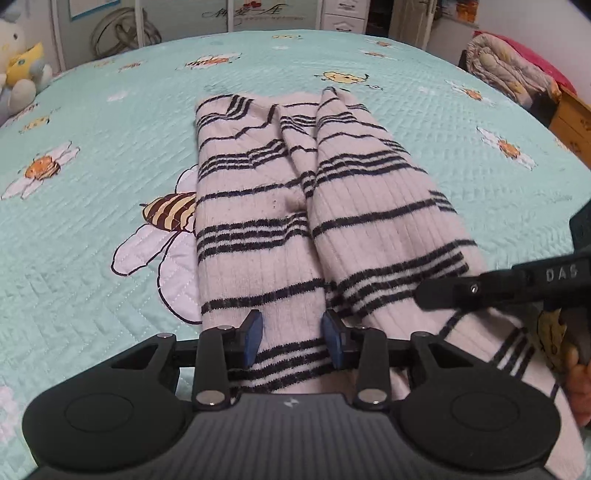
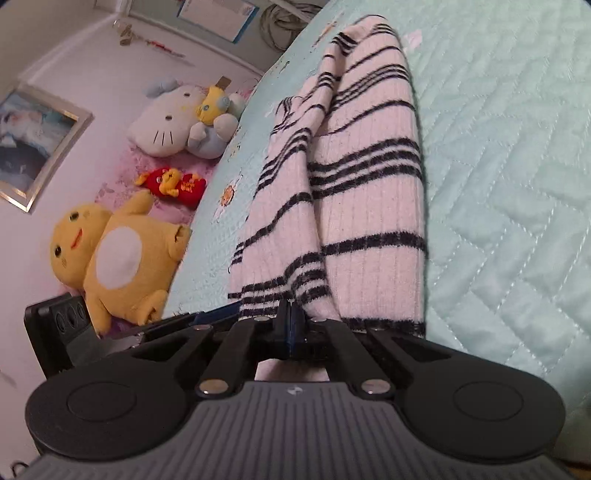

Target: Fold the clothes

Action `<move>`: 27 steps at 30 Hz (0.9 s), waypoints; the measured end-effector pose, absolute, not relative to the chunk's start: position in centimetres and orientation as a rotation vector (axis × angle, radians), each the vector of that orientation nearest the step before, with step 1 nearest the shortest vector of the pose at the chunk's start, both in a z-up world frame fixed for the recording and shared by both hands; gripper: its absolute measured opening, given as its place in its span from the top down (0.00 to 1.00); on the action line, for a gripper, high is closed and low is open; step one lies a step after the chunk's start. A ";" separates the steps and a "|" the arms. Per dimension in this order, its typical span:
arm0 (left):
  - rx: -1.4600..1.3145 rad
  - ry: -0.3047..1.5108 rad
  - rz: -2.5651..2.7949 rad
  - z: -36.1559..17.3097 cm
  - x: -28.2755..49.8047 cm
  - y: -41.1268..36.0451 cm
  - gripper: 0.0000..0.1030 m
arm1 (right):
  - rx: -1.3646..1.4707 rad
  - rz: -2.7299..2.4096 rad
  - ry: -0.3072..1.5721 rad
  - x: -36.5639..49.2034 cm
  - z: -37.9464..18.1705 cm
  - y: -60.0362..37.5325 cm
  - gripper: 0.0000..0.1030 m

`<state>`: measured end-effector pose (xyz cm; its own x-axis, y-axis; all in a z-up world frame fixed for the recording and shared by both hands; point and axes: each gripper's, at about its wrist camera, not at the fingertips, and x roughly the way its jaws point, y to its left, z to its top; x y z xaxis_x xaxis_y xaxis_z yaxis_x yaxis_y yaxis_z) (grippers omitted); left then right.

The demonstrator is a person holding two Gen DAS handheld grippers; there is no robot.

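A pale pink knit sweater with black stripes [image 1: 266,206] lies lengthwise on the teal bee-print bedspread [image 1: 92,229], its sides folded inward. My left gripper [image 1: 293,334] stands open over the sweater's near hem, with blue pads [image 1: 254,332] on either side of a strip of fabric. My right gripper [image 1: 432,295] reaches in from the right over the hem's right part. In the right wrist view the right gripper [image 2: 291,325] is shut on the sweater [image 2: 369,206] edge, and the fabric rises ahead of it. A blue pad of the left gripper [image 2: 218,314] shows just to its left.
Plush toys [image 2: 122,254] lie on a pink cover beside the bed's left side. Rolled quilts [image 1: 509,70] and a wooden cabinet [image 1: 572,118] stand at the right. White drawers [image 1: 343,14] and a door are behind the bed. A hand [image 1: 580,387] shows at the right edge.
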<state>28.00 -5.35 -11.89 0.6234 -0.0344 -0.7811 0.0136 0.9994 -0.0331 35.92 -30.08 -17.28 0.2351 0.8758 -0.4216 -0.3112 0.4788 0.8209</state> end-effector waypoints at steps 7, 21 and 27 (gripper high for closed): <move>-0.001 0.894 -0.019 -12.0 28.1 -5.8 0.61 | 0.784 0.973 0.935 33.7 -14.7 -31.7 0.76; -0.012 0.896 -0.013 -12.1 28.1 -5.9 0.61 | 0.767 0.941 0.976 32.4 -15.9 -32.1 0.76; -0.026 0.896 -0.011 -12.1 28.1 -5.7 0.61 | 0.776 0.930 0.996 31.8 -16.9 -32.1 0.96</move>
<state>28.11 -5.67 -12.11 0.6249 -0.0208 -0.7804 -0.0012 0.9996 -0.0276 31.80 -32.14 -16.95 0.2468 0.9065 -0.3426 -0.2791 0.4051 0.8706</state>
